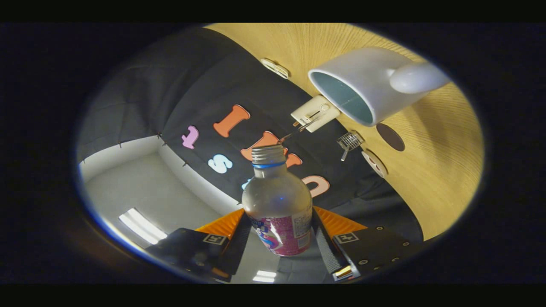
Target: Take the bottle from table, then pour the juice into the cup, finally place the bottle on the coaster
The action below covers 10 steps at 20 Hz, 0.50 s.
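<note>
Gripper: the gripper (279, 238) is closed on the bottle (279, 204), one finger pressed to each side of its labelled lower body, so the grip sits low and leaves the neck free.
Bottle: clear plastic, cap off, open mouth pointing away from the fingers toward the booth wall; held in the air, off the table (435, 170).
Tilt: the whole scene reads rolled over, the wooden table rising along one side, which suggests the bottle is being tipped for the pour.
Cup: a white cup (362, 85) stands on the table beyond the bottle's mouth and off to one side, its blue-grey inside and handle visible; mouth and rim are apart, not yet lined up.
Juice: no stream can be made out.
Coaster: a small dark disc, likely the coaster (390, 137), lies on the table just beside the cup, waiting for the bottle.
Stage: pouring appears under way or about to start; the set-down remains.
</note>
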Available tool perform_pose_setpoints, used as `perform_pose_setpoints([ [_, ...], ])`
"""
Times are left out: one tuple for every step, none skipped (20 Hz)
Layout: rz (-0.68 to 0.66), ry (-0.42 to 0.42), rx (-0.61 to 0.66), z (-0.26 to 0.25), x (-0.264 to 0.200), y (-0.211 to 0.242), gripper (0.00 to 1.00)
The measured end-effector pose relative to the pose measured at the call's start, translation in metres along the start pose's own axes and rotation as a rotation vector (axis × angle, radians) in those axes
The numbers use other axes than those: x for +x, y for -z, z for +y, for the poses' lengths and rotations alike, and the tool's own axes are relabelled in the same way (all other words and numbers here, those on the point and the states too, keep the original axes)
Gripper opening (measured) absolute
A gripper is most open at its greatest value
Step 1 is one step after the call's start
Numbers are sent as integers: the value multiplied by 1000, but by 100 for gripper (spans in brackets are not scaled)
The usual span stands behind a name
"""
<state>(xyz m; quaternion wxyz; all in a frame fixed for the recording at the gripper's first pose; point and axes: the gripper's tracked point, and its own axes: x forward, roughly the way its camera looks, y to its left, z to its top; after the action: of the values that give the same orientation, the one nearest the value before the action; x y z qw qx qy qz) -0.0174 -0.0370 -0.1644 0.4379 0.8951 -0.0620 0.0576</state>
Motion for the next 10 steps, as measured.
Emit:
perform_pose_setpoints([
  [-6, 7, -26, -2, 0, -1, 76],
  [-13, 10, -48, -3, 1, -3, 76],
  [-17, 12, -55, -4, 1, -5, 76],
  [-18, 14, -54, -4, 1, -6, 76],
  [-18, 20, -56, -7, 2, -6, 76],
  [-19, 31, -65, -10, 2, -6, 76],
  [-20, 46, -83, -16, 2, -7, 76],
  [-19, 62, -103, -20, 1, -7, 76],
  [-19, 78, -125, -25, 1, -7, 76],
  [-19, 99, -162, -30, -1, -7, 76],
])
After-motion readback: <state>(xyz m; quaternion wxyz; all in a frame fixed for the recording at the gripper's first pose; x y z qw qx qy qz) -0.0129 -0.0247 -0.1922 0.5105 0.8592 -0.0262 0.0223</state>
